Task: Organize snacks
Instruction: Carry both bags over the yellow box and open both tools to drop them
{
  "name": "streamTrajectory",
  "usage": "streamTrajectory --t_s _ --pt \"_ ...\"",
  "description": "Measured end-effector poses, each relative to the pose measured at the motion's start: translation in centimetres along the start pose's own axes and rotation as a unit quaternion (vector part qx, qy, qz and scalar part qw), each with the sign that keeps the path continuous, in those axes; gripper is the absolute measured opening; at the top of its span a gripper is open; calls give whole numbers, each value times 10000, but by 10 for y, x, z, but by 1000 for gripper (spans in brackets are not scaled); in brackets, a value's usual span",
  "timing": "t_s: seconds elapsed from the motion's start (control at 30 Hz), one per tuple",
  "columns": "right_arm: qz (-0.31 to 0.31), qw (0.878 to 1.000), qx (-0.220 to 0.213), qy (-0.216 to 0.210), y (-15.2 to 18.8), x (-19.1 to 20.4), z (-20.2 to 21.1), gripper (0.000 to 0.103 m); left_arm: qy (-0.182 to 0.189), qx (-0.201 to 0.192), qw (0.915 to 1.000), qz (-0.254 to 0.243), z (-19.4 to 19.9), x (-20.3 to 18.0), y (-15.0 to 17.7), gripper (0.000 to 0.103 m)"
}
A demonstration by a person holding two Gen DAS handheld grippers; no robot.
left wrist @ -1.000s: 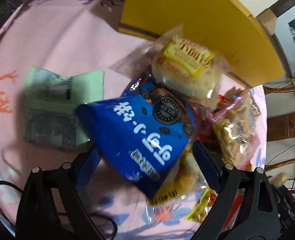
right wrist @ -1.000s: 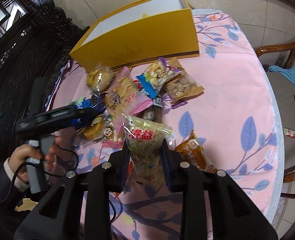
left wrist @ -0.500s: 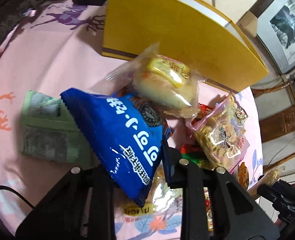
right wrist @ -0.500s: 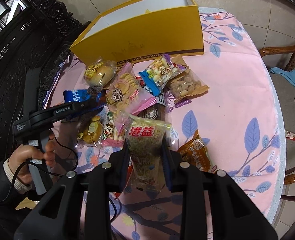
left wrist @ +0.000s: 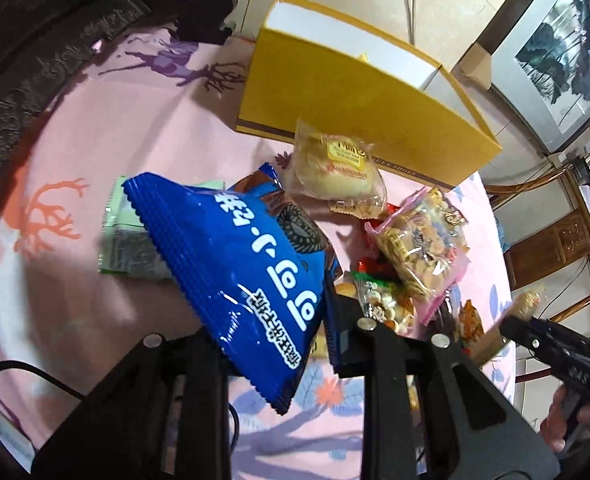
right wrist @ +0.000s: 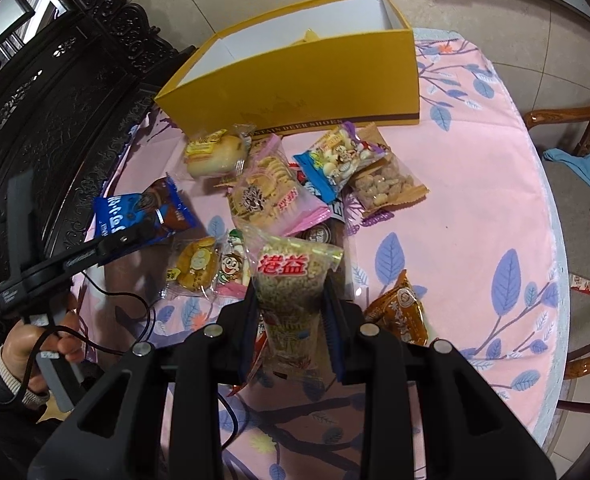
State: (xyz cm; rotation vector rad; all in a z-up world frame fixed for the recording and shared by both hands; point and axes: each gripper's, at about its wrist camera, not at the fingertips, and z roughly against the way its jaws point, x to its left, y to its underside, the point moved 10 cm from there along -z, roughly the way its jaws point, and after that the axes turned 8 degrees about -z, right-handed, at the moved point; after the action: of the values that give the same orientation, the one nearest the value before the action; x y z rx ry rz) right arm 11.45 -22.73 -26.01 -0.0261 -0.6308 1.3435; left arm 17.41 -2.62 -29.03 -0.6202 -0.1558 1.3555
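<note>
Left gripper [left wrist: 275, 320] clamps blue foil cookie packet [left wrist: 235, 264], long axis diagonal; green packet [left wrist: 123, 236] left-wrist only. Right gripper [right wrist: 291, 320] grips upright clear puffed-grain bag [right wrist: 291, 280].

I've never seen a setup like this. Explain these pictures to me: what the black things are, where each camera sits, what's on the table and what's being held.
No robot here: a person holds a black two-finger gripper in each hand, and a fisheye camera on each looks out along its fingers. In the left camera's picture, the left gripper has clamped a blue cookie packet. In the right camera's picture, the right gripper grips a clear bag of puffed grain. On the pink tablecloth lie more wrapped snacks, such as a bun, in front of an open yellow box.
</note>
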Motion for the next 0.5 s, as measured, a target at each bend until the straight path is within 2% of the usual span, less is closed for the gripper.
streamTrajectory --t_s 0.27,0.5 --pt "145 9996 -199 -118 -16 16 15 30 54 -412 9991 -20 46 -3 -14 23" --pt "231 9976 -590 -270 -44 29 39 30 139 -899 9956 -226 78 -21 -51 24"
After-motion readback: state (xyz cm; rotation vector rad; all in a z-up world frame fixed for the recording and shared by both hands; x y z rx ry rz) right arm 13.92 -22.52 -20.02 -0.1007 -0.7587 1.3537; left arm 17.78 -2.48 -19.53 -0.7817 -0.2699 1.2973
